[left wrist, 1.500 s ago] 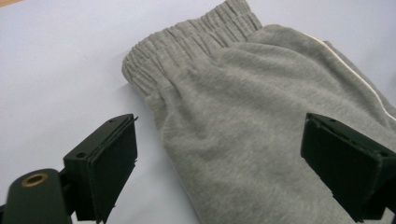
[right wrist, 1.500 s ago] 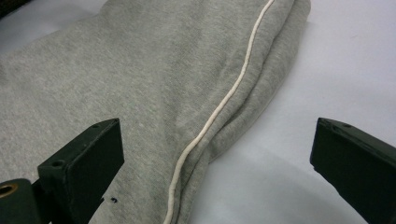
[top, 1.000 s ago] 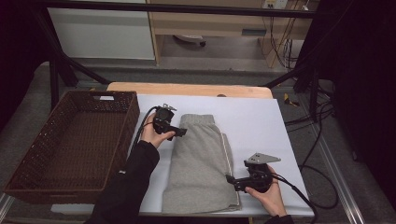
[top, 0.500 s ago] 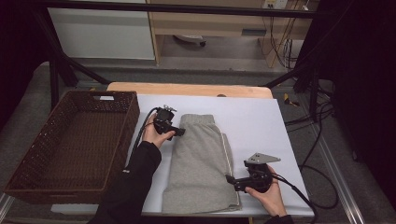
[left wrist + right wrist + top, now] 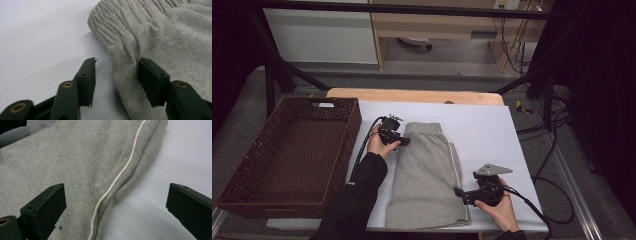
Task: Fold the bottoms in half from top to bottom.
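**Grey shorts flat on the white sheet, a gripper at each side**

The shorts lie folded lengthwise in the middle of the white sheet, waistband away from the person. A brown wicker basket stands just left of the shorts, past the sheet's edge; nothing lies between it and them.

The left gripper sits at the shorts' waistband corner. Its jaws have just been closing, with the cloth edge between them; one pad rests on the cloth, the other stands clear on the sheet, so it is not clenched yet. The right gripper is at the shorts' piped right edge near the hem, jaws spread wide across that edge, holding nothing.

The person's dark sleeve covers the sheet just left of the shorts. The sheet covers a wooden table. Beyond the shorts the room is dim, with a pale cabinet and cables on the floor to the right.
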Action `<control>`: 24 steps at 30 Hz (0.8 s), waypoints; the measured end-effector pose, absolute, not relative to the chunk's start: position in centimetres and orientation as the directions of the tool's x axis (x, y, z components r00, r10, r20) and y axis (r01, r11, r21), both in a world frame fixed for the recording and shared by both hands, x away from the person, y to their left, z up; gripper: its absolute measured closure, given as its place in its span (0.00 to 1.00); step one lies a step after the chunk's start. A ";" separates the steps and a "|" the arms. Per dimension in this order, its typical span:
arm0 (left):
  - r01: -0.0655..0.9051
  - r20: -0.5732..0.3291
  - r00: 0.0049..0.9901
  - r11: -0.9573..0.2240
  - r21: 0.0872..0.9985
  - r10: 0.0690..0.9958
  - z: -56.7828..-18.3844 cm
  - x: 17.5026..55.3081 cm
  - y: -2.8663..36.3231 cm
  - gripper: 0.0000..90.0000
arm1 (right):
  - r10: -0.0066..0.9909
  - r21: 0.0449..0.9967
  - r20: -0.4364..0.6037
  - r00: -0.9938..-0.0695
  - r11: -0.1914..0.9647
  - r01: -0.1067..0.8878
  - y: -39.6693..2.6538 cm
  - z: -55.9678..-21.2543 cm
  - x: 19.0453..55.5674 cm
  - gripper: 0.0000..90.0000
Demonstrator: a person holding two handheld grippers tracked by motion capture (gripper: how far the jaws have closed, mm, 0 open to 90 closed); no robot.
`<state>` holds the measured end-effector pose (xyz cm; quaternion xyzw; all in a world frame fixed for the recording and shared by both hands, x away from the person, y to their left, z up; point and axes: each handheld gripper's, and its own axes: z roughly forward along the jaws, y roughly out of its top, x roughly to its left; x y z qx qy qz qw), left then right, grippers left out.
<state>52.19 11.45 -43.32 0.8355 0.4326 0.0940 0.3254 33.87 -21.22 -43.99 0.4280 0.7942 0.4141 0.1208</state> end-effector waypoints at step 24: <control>0.635 -0.116 0.651 -0.454 0.624 0.751 -43.8 51.8 10.6 0.81 | 0.781 0.765 0.165 -0.603 0.285 0.578 -21.2 -44.0 34.0 0.04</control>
